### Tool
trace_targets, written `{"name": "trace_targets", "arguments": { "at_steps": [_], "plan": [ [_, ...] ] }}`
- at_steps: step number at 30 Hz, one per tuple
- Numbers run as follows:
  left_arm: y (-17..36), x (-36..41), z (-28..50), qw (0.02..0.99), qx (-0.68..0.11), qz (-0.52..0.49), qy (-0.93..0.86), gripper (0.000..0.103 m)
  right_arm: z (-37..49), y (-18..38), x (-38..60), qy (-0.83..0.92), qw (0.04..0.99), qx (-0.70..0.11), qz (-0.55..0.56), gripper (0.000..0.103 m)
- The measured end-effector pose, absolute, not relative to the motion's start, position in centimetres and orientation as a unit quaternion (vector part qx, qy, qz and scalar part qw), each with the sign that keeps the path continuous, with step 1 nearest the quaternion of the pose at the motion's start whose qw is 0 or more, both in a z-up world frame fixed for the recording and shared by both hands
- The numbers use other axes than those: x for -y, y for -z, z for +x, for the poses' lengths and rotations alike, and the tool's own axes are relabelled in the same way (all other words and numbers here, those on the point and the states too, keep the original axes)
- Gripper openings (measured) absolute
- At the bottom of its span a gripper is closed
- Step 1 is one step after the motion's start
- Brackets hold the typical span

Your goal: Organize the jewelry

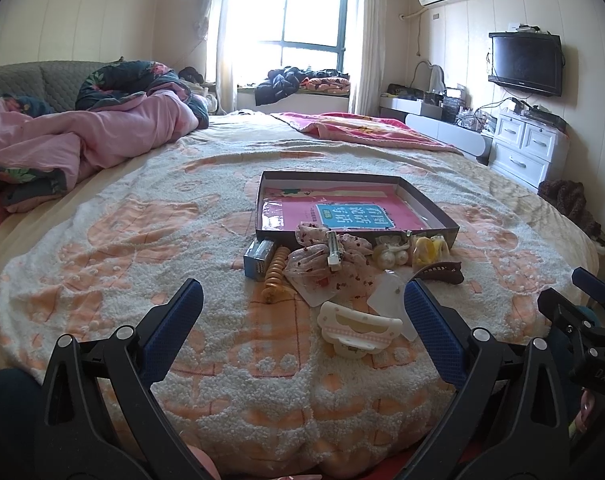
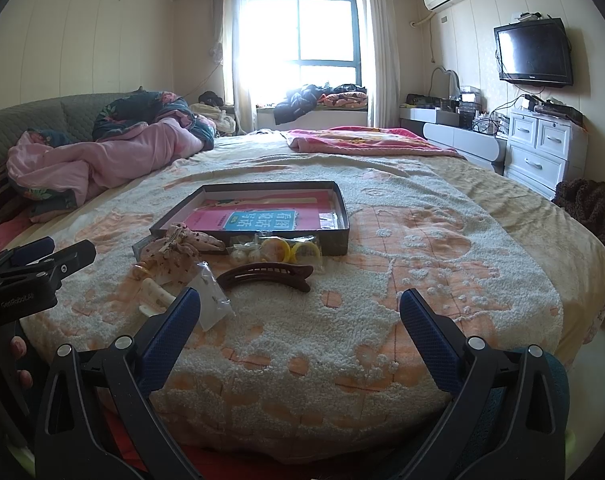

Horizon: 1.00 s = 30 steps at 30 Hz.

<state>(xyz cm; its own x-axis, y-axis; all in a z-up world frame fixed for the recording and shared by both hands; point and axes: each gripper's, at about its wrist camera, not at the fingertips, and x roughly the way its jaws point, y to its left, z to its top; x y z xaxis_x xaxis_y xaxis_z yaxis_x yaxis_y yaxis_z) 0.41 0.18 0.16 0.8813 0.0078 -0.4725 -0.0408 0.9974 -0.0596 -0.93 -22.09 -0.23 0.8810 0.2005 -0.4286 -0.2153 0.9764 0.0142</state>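
**Cream claw clip nearest the left gripper**

Cream plastic, lying crosswise on the bedspread (image 1: 142, 240), just ahead of the left gripper (image 1: 302, 304) and a little right of centre: claw clip (image 1: 358, 330), long axis across the fingers. Left jaws spread wide, holding nothing. Right gripper (image 2: 300, 308) likewise spread and empty, further off, brown clip (image 2: 266, 274) ahead-left. Dark tray (image 1: 442, 210) beyond the pile. Probably a left-hand pick.
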Motion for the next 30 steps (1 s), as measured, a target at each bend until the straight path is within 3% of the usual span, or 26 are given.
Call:
{"name": "trace_targets", "arguments": {
  "at_steps": [30],
  "plan": [
    [0.5, -5.9, 3.0, 0.958, -0.267, -0.069, -0.079, 0.092, 3.7, 1.4, 16.3, -0.173, 0.943, -0.279, -0.060, 0.097]
  ]
}}
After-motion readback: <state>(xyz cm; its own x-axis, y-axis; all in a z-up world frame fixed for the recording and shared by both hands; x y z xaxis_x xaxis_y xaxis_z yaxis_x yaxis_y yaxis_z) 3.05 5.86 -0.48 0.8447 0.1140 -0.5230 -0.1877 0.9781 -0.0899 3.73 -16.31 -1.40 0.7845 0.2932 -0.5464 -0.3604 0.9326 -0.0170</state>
